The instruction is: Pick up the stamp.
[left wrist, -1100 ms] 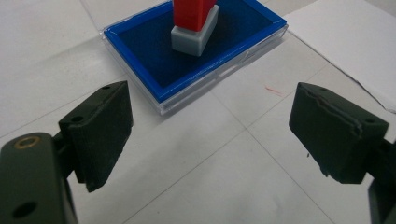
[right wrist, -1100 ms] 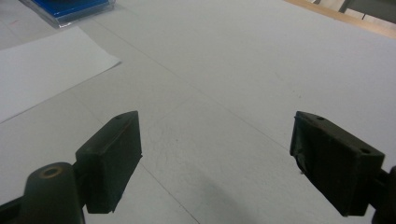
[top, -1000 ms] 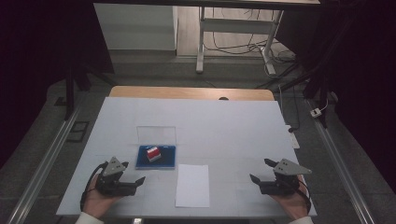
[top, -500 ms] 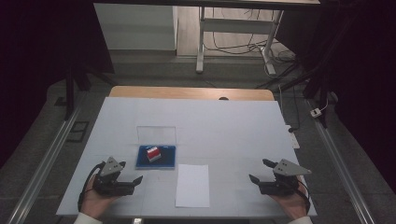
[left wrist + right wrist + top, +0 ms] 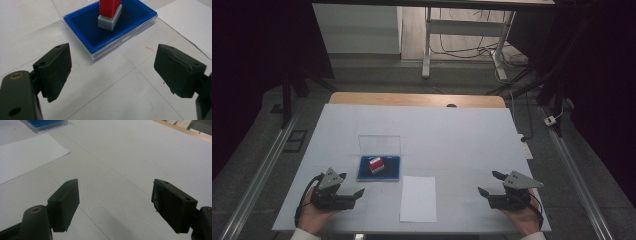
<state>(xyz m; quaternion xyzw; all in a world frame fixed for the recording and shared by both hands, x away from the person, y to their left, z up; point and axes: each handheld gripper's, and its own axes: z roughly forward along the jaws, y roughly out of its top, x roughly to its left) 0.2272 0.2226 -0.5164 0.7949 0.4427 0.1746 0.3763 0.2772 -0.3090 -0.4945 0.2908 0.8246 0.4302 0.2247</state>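
A red and white block [image 5: 375, 164] is seen standing in a blue tray [image 5: 379, 168] on the white bench [image 5: 452, 135]; a clear lid [image 5: 379, 143], apparently, lies just behind the tray; a white sheet [image 5: 418, 198] lies beside it; the left gripper [image 5: 349, 187] is held near the tray, fingers [image 5: 53, 71] spread and empty; the right gripper [image 5: 490, 184] is held well apart, fingers [image 5: 63, 203] likewise spread.

A block [image 5: 376, 164] sits in the tray [image 5: 363, 174], apparently just left of the paper [image 5: 418, 199].
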